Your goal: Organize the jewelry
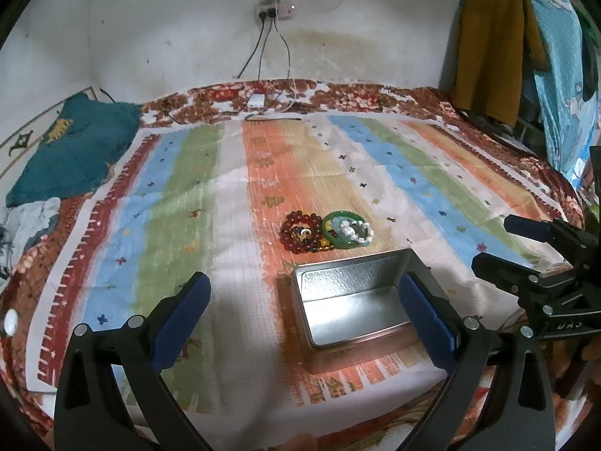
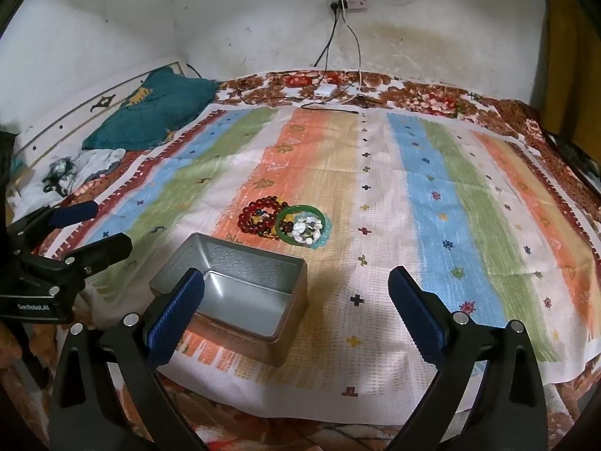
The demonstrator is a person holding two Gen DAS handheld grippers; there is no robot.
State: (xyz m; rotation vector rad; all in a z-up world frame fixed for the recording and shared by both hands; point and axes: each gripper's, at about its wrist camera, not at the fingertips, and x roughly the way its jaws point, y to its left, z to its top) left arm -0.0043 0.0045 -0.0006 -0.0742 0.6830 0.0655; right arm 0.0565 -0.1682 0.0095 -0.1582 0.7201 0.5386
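Observation:
A pile of jewelry lies on the striped cloth: a dark red bead bracelet (image 1: 300, 233) (image 2: 259, 214), a green bangle (image 1: 343, 229) (image 2: 296, 221), a white stone bracelet (image 1: 357, 231) (image 2: 308, 231) and a pale blue bead bracelet (image 2: 325, 235). Just in front of the pile stands an open, empty metal tin (image 1: 338, 278) (image 2: 240, 259). My left gripper (image 1: 304, 280) (image 2: 109, 225) hovers open at the tin's near left, holding nothing. On the tin's near right, my right gripper (image 2: 296, 274) (image 1: 499, 242) is open and empty too.
The striped cloth (image 1: 225, 206) covers a floral bed cover (image 2: 432, 101). A teal pillow (image 1: 75, 150) and crumpled clothes (image 2: 94, 165) lie at the far left. A white charger (image 1: 256, 100) with cables sits by the wall. Clothes hang at the right (image 1: 488, 45).

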